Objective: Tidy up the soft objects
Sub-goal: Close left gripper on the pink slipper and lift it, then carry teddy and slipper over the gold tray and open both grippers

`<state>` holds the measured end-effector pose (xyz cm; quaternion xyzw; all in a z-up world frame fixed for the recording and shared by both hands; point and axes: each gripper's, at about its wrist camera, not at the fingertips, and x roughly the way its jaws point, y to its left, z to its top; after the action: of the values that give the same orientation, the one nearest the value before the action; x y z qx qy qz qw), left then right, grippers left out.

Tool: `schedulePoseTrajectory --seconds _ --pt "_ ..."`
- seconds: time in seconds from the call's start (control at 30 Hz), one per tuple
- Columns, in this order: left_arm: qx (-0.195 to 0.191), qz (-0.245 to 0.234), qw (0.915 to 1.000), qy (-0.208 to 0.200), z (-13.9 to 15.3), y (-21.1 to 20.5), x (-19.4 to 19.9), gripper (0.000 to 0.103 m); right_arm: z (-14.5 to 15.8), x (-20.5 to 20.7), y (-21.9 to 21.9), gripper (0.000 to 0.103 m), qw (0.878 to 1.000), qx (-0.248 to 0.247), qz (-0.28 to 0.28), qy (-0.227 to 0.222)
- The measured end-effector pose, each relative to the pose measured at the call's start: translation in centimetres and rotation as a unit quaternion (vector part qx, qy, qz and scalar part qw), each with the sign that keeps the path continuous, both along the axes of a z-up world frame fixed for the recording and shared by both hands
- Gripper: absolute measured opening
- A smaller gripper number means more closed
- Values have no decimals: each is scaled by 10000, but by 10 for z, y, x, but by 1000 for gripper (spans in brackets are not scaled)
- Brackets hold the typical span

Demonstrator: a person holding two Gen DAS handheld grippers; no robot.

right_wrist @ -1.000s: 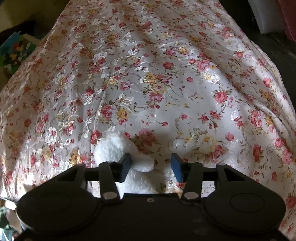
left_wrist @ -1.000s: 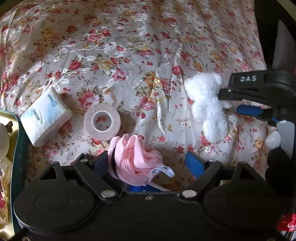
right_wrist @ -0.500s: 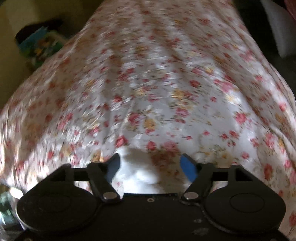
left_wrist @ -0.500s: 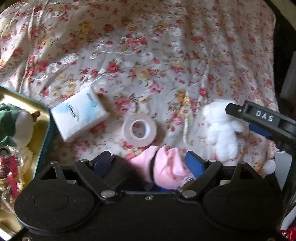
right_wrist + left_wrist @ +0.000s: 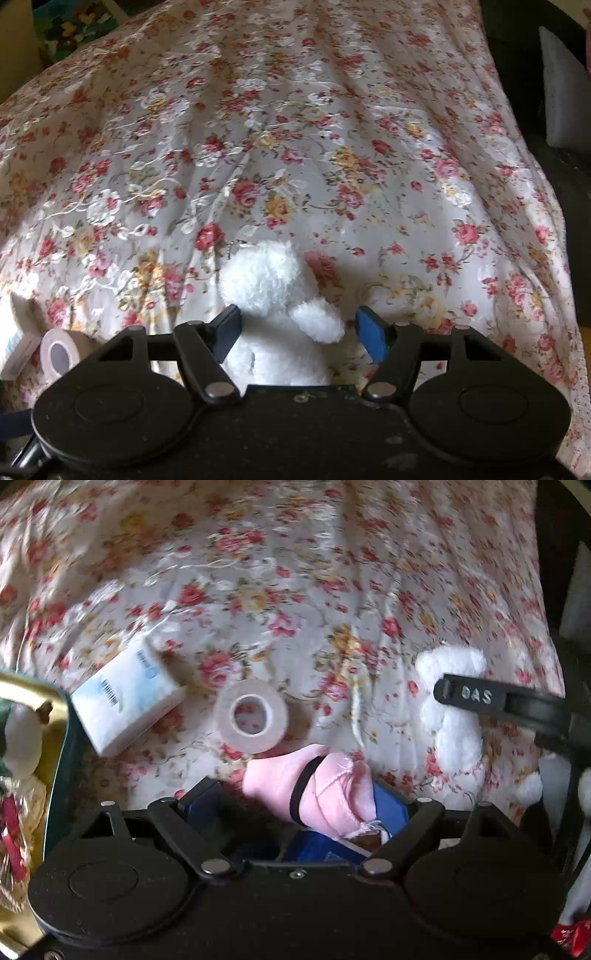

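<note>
A pink rolled cloth (image 5: 332, 794) with a black band lies on the floral bedspread (image 5: 295, 590), between the wide-set jaws of my left gripper (image 5: 295, 799). It rests against the right blue pad and stands clear of the left one. A white plush toy (image 5: 266, 284) lies between the jaws of my right gripper (image 5: 299, 328), which are closing. Its body touches the left pad, and a gap remains at the right pad. In the left wrist view the plush toy (image 5: 454, 716) lies at the right, under a black finger (image 5: 476, 696) of the right gripper.
A white tissue pack (image 5: 125, 705) and a tape roll (image 5: 251, 716) lie left of the pink cloth. A gold tin (image 5: 37, 690) with small toys in it stands at the far left. The bedspread drops off at a dark edge on the right (image 5: 561, 221).
The left wrist view has slid so that the gold tin shows at the left. The right jaws spread wider around the plush toy, then narrowed a little, and the right gripper rolled.
</note>
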<state>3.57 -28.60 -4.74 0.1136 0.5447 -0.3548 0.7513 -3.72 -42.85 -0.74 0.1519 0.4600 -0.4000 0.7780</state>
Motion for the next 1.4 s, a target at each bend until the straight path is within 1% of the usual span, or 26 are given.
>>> schedulePoseTrajectory --seconds 0.03,0.13,0.2,0.27,0.33,0.43,0.47,0.53,0.57,0.6,0.73,0.8,0.9,1.07,1.13,1.27,1.33,1.4 --pt "13 -76 9999 -68 0 -3 -3 84 0 -1 -2 64 10000 -5 -29 7" --pt "42 -251 9995 -176 0 -10 -8 84 -1 -2 -5 56 9999 78 -93 -30" --pt "55 -341 9993 -153 -3 -16 -9 84 -2 -2 -6 51 9998 166 -85 -67" --pt "85 -380 9992 -132 -6 -19 -9 84 -2 -1 -5 49 9997 200 -64 -80" --pt "123 -427 9989 -117 -10 -22 -8 84 -2 -1 -4 44 9997 217 -50 -106" --pt "140 -424 9990 -84 -13 -25 -9 84 3 -6 -7 39 9990 299 -146 -302" --pt "126 -434 9990 -65 -13 -25 -9 82 5 -8 -8 37 9984 330 -195 -403" --pt "91 -432 9990 -38 -14 -25 -10 64 9 -12 -12 34 9970 380 -303 -595" --pt "114 -430 9990 -43 -14 -24 -10 59 10 -14 -14 31 9962 396 -351 -687" --pt "93 -434 9990 -60 -14 -26 -10 57 12 -16 -16 28 9955 409 -386 -766" --pt "21 -392 9991 -142 -9 -25 -15 50 14 -18 -19 24 9937 421 -455 -938" --pt "-54 -353 9992 -188 -3 -23 -15 47 17 -21 -21 19 9913 485 -485 -1127" --pt "-200 -255 9993 -204 8 -19 -15 47 22 -31 -29 17 9837 699 -615 -1535" --pt "-388 -80 9988 -297 26 -6 -11 47 23 -51 -47 17 9643 1177 -948 -2175" --pt "-452 6 9985 -318 32 -1 -6 47 23 -55 -52 17 9605 1225 -1061 -2263" --pt "-527 212 9979 -320 40 9 2 47 20 -58 -57 17 9572 1275 -1194 -2308" --pt "-543 305 9974 -370 45 14 6 47 22 -58 -56 17 9557 1284 -1152 -2385" --pt "-546 386 9969 -415 50 21 9 47 26 -54 -50 17 9576 1202 -1024 -2412"
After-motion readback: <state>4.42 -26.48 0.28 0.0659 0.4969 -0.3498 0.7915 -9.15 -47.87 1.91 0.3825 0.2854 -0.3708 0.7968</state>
